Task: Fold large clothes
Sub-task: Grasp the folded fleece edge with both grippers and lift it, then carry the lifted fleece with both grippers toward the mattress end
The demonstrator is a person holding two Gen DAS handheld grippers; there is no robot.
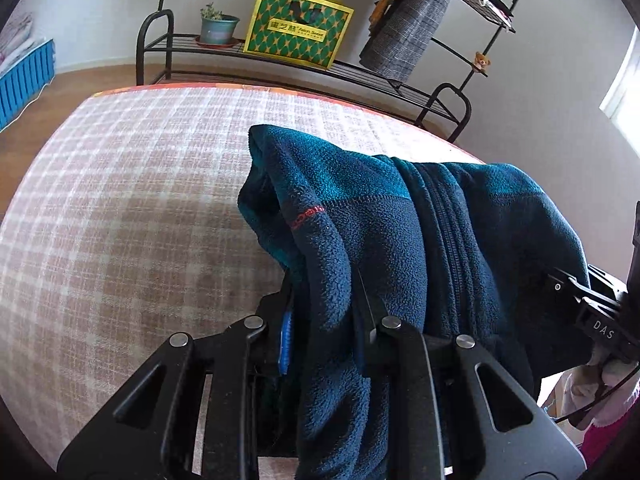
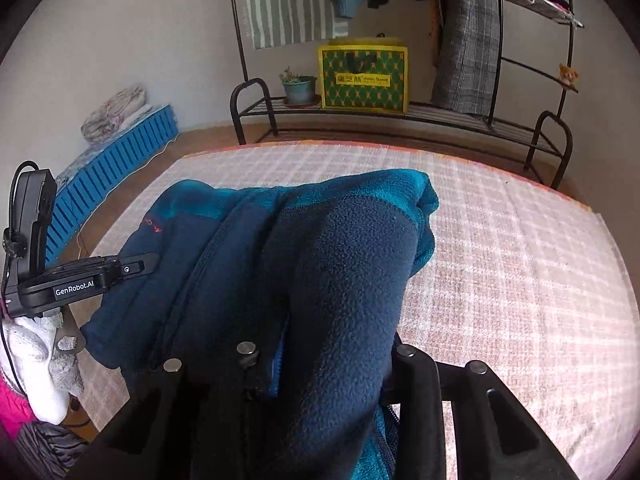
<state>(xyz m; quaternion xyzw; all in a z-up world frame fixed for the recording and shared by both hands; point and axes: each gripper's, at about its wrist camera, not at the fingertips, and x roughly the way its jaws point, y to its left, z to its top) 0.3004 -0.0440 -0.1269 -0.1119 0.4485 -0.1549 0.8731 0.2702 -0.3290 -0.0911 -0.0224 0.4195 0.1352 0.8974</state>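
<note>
Both tongs, left tongs [image 1: 326, 320] and right tongs [image 2: 320, 356], grip the fleece jacket [image 1: 380, 220] above the checked worktop [image 1: 140, 200]; keeping both edges level should fold it squarely.

Soft daylight, fisheye bend at every edge

A bright window [image 1: 624, 92] glares white at three o'clock in the left wrist view — corners go black, straight rails curve, the checked cloth [image 2: 500, 280] looks washed out, and shadows stay faint.

Fleece jacket [image 1: 380, 232]: navy body, teal upper panel, red lettering. Bench cover [image 1: 120, 208]: pink-and-white plaid, orange edge. Box [image 2: 363, 76]: yellow, green diamond pattern. Hanging towel [image 2: 288, 0]: grey-green and white stripes. Crate [image 2: 112, 172]: blue. Rack [image 2: 256, 108]: black.
</note>
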